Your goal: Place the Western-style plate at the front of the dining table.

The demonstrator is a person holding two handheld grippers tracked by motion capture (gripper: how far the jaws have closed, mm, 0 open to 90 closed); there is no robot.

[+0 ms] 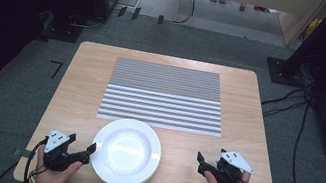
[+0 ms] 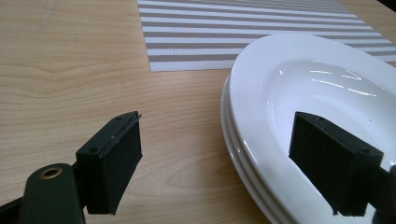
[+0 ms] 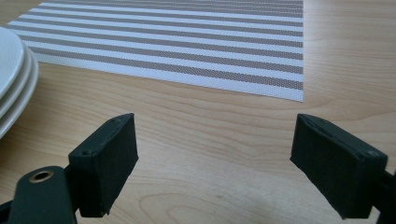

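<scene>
Jaws of the left gripper point(image 2: 219, 163) stand apart, straddling the near-left rim of the plates point(image 1: 126, 152); the right gripper point(image 1: 206, 164), also apart, sits farther off.

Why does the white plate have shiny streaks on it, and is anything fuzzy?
In the left gripper view, lights from above bounce off the glossy plate as bright streaks; the near black tool looks slightly soft. In the high view, the plate glows with pale glare, and the room's edges are dark. In the right gripper view, the mat blurs far away.

A striped mat point(image 1: 164, 96) lies flat on the table point(image 1: 86, 83), toward twelve o'clock; cables point(image 1: 296, 102) trail over the floor at three o'clock.
</scene>
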